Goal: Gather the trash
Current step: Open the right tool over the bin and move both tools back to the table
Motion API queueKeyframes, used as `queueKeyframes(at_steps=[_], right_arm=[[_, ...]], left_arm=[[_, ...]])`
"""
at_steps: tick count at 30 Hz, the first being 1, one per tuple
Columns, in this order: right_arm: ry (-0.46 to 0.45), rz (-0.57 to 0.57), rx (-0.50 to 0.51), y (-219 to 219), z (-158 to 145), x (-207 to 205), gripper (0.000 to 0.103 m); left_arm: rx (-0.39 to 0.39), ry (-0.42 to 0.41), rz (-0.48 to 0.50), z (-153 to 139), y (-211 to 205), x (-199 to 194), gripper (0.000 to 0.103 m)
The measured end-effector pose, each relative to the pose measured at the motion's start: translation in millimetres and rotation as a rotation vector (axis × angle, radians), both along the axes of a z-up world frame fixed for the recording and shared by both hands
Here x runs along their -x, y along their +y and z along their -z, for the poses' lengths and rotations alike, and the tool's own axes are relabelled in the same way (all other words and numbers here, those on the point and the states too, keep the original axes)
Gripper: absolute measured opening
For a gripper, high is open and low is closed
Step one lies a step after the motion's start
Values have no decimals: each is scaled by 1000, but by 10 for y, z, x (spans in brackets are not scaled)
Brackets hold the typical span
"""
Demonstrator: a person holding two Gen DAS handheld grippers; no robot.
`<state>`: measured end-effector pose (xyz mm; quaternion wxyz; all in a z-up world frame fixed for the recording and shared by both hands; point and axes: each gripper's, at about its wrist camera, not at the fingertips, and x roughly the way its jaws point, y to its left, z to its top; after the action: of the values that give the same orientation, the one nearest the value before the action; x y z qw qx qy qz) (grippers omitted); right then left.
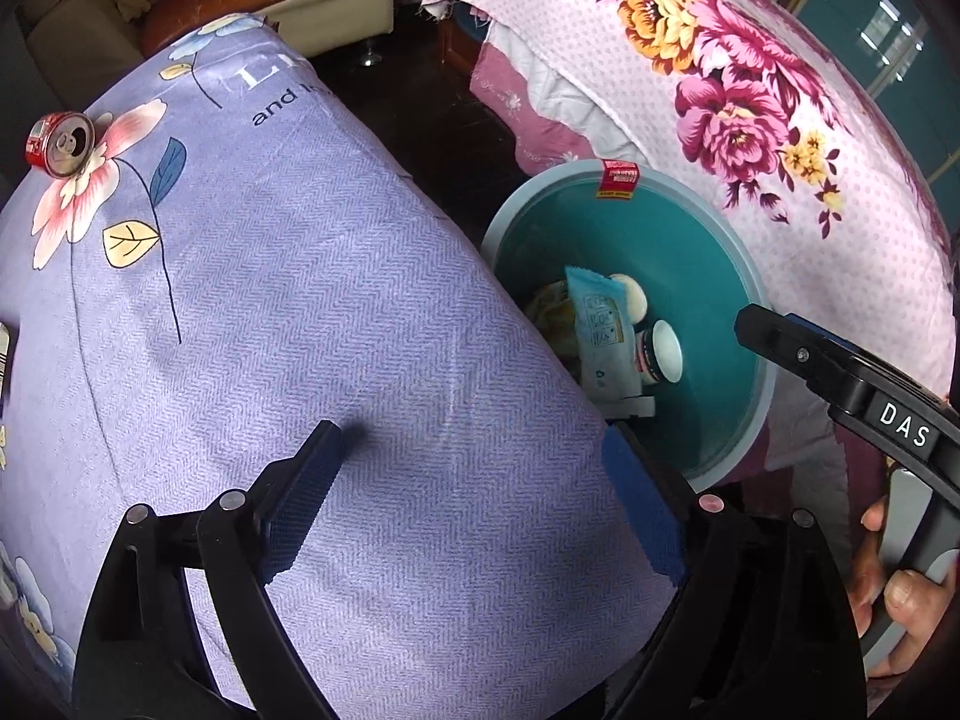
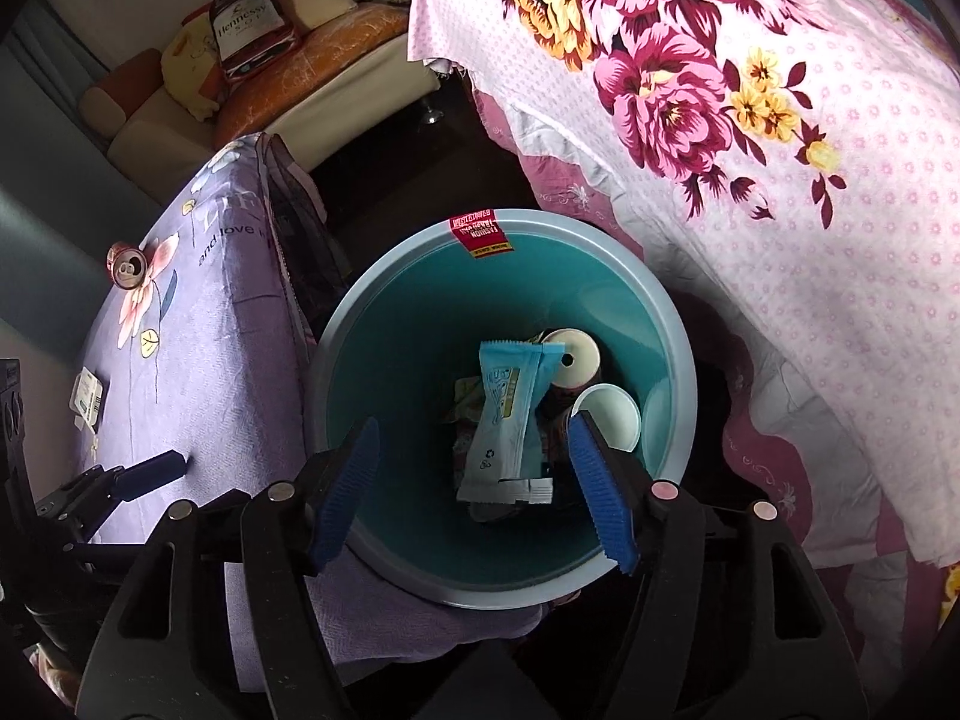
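- Teal trash bin (image 2: 660, 324), grey rim, is sitting between the purple-covered bench (image 2: 228, 336) and the floral bed.
- Pale blue wrapper (image 2: 507, 414) is lying inside on the cups.
- Right tongs (image 2: 474, 486) are hanging released over it; left tongs (image 1: 474, 498) released too.
- Red can (image 1: 60, 144) is lying on the bench.

I'm seeing a round teal plastic bin (image 2: 384, 360) standing upright, holding a pale blue wrapper (image 2: 507, 420) and white cups (image 2: 606, 414). A crushed red drink can (image 1: 60, 144) is lying on the lilac-covered tabletop (image 1: 300, 300), well apart.
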<state>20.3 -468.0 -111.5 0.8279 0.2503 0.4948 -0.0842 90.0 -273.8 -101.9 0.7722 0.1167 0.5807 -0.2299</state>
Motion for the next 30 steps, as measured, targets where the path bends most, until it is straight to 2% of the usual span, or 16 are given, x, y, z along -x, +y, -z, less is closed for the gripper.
queueKeyframes(at_steps=[10, 30], right_arm=[[17, -32, -11, 151, -28, -87, 76], [61, -222, 51, 990, -146, -432, 76]], left_arm=[[6, 4, -49, 1, 281, -26, 92], [-11, -35, -268, -159, 1468, -214, 92]])
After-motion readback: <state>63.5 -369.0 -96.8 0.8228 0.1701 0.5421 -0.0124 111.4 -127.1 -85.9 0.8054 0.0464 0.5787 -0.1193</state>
